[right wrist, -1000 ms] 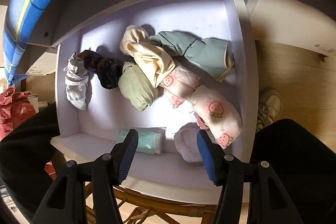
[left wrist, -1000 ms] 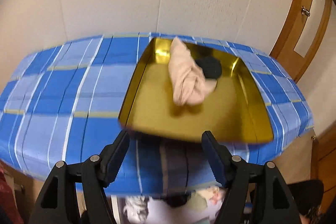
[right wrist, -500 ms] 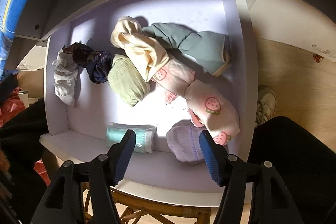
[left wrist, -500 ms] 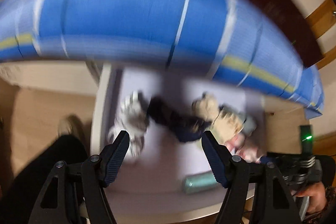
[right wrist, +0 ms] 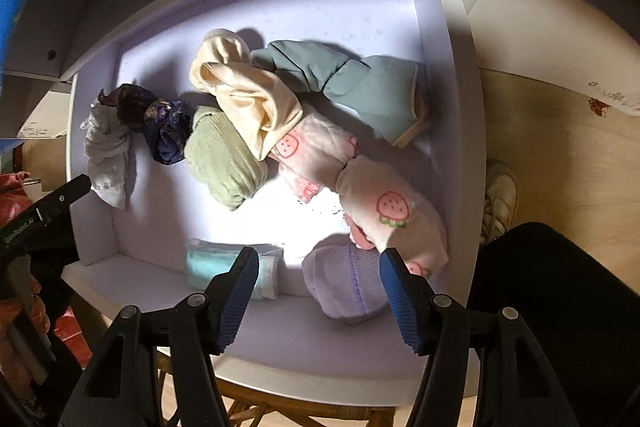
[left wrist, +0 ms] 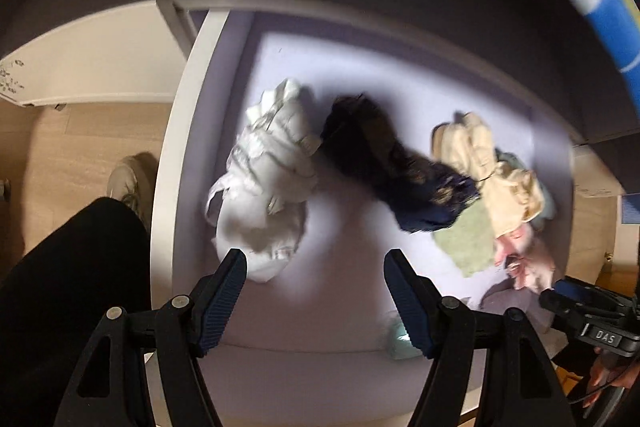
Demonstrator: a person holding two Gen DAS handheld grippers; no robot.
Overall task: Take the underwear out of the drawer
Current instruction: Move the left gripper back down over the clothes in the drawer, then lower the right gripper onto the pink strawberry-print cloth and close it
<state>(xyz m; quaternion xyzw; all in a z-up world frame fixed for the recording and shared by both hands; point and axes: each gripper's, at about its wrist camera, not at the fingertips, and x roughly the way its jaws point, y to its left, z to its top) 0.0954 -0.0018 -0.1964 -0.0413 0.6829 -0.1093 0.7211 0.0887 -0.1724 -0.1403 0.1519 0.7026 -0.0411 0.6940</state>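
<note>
Contents of the white drawer: rolled soft garments, namely a ribbed green bundle, a cream roll, a strawberry-print pink piece, a dark patterned roll and a white crumpled bundle.

Your left gripper hangs released above bare drawer floor, between the white bundle and the dark roll.

Your right gripper is released too, straddling a lilac ribbed roll without pressing it.

Pale wood floor alongside.
</note>
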